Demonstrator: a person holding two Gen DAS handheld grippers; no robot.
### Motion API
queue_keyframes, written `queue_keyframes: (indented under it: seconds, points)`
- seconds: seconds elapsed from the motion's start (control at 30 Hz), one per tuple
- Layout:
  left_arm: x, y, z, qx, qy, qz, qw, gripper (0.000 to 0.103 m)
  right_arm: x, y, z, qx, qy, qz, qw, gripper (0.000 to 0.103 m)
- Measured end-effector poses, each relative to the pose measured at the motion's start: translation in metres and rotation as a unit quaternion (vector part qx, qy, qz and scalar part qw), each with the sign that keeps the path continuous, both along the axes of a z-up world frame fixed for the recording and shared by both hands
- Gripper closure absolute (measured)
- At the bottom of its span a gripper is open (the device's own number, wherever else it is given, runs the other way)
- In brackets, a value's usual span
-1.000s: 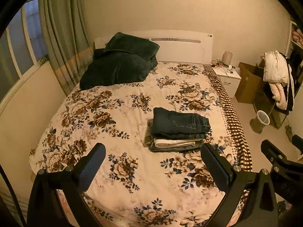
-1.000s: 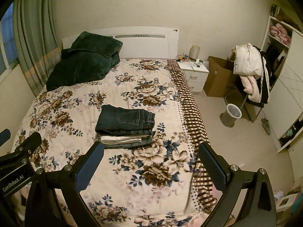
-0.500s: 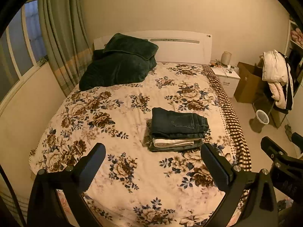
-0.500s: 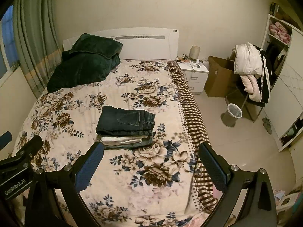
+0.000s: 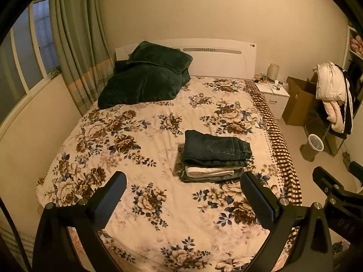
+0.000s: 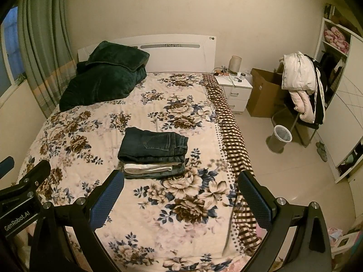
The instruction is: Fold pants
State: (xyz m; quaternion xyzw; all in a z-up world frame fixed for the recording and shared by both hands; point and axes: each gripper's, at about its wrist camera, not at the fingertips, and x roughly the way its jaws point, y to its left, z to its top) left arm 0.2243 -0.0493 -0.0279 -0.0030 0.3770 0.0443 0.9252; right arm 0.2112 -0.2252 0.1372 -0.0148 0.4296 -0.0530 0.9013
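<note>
A stack of folded pants (image 5: 215, 156) lies on the floral bed (image 5: 140, 140), dark blue jeans on top, a white pair and another denim pair under them. It also shows in the right wrist view (image 6: 154, 151). My left gripper (image 5: 183, 195) is open and empty, held above the foot of the bed, well short of the stack. My right gripper (image 6: 181, 190) is open and empty, also above the foot of the bed. Each gripper's body shows at the edge of the other's view.
A dark green blanket and pillow (image 5: 147, 81) lie at the head of the bed. A white nightstand (image 6: 236, 90), a cardboard box (image 6: 265, 95), a chair with jackets (image 6: 301, 90) and a waste bin (image 6: 280, 138) stand on the right. Curtains (image 5: 77, 45) hang left.
Both grippers have drawn slightly back and up from the bed; the stack appears a little farther away. Nothing on the bed has moved.
</note>
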Motion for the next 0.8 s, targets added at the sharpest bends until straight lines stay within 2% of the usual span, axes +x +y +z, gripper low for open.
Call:
queue_keyframes:
  seconds: [0.8]
  points:
    - [-0.002,-0.002,0.002,0.002,-0.001,0.003,1.0000,0.000,-0.012,0.000,0.010,0.009,-0.002,-0.002,1.000,0.001]
